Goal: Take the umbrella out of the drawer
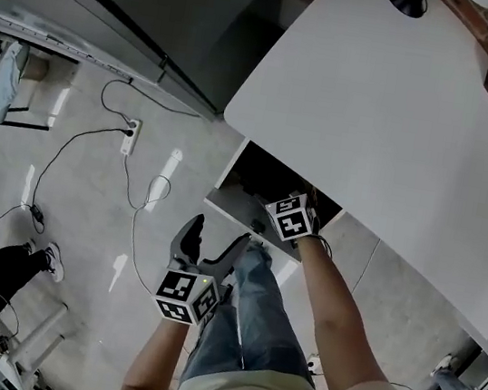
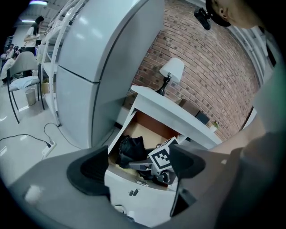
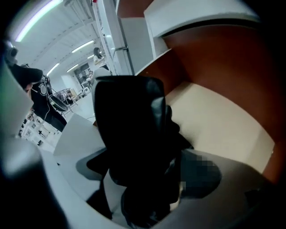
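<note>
The white drawer [image 1: 240,208] under the table stands pulled open. My right gripper [image 1: 302,196] reaches down into it. In the right gripper view, the black folded umbrella [image 3: 129,134] fills the gap between the jaws of my right gripper [image 3: 145,172], which stand wide on either side of it over the pale drawer floor [image 3: 219,120]. From the left gripper view, the umbrella [image 2: 128,150] lies in the drawer [image 2: 143,197] beside the right gripper's marker cube [image 2: 161,154]. My left gripper [image 1: 216,236] [image 2: 138,167] hangs open and empty in front of the drawer.
Above the drawer is a white table top [image 1: 393,121] with a lamp [image 2: 172,71] on it, against a brick wall. A tall grey cabinet [image 2: 103,67] stands to the left. A power strip [image 1: 130,137] and cables lie on the floor. My jeans-clad legs [image 1: 252,319] are below.
</note>
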Demonstrator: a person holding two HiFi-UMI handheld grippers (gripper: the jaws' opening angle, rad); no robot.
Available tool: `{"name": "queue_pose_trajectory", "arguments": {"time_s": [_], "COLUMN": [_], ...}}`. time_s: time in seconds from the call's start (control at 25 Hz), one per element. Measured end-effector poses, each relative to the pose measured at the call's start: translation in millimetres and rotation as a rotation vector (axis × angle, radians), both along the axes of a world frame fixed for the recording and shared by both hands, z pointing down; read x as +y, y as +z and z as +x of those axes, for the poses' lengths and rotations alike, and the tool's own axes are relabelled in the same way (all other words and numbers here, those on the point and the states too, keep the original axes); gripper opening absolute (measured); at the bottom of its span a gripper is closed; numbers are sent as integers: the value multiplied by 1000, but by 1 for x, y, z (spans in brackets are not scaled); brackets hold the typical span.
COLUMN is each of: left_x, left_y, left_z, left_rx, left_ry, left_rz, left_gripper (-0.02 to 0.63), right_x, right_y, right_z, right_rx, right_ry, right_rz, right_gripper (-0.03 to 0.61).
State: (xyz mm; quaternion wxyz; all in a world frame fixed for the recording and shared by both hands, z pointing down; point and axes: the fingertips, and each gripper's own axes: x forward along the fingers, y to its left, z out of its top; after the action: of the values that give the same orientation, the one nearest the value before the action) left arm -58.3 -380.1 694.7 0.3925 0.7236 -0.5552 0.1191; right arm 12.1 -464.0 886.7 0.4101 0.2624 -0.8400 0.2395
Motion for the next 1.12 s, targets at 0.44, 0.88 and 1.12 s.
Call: {"name": "queue_pose_trajectory", "arguments": {"time_s": [0.44, 0.88, 1.12], "left_x": [7, 24, 47], "left_y": [20, 10, -9], "left_z": [-14, -13, -16], "left_rx": [5, 19, -12], "left_ry": [-53, -60, -52], "left_rz": [-44, -31, 5], "left_gripper": [416, 416, 416], "right_x": [-5, -2, 9], "right_y": [29, 7, -51], "right_z": [1, -1, -4], "right_rx": [156, 150, 91], "right_ry": [2, -51, -53], "right_rz": [136, 64, 158], "right_gripper": [424, 244, 242]}}
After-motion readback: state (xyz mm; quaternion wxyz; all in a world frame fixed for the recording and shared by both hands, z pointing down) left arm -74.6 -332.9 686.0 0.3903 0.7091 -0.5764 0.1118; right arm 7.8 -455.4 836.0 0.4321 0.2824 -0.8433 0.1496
